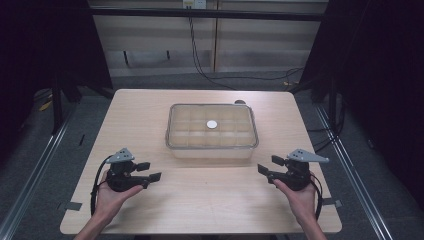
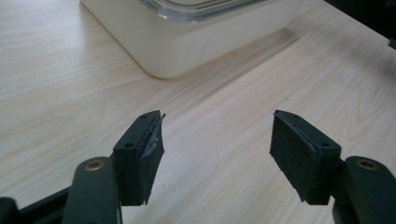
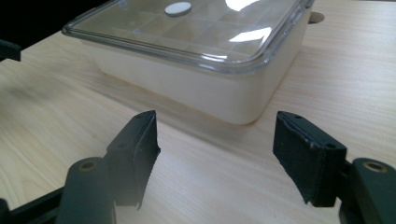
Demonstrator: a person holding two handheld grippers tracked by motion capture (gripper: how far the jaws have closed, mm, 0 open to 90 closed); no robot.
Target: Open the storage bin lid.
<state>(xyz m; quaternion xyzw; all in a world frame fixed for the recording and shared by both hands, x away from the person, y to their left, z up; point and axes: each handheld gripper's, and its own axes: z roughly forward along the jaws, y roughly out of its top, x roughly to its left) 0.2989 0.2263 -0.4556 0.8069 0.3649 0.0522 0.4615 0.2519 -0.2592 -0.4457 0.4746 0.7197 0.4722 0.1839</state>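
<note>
**High view: both claws parked in front of the lidded box, nothing picked up yet**

High view shows me at the near edge of the table (image 1: 150,110), holding a claw in each hand, with the compartment box (image 1: 212,150) sitting at the centre. From my left gripper (image 1: 150,172) the box lies at about two o'clock; from my right gripper (image 1: 267,167) it lies at about ten o'clock. Both are near it but clearly apart from it.

I judge this to be the approach step: the clear lid (image 1: 212,126) is on the box, with a small white disc (image 1: 212,124) at its middle, and neither claw has made contact.

Left gripper view has my jaws spread wide over bare wood, released, with nothing between them; the box's near corner (image 2: 168,60) sits ahead at twelve o'clock. Right gripper view is much the same: the jaws stand apart and empty, and the box wall (image 3: 205,93) and lid rim (image 3: 187,53) rise ahead at twelve.

Next, as I see it, I need to bring the claws forward to the box's two ends, level with the lid rim, and keep them spread until the pads flank it. Coming in too low would only push the box along the table.
</note>
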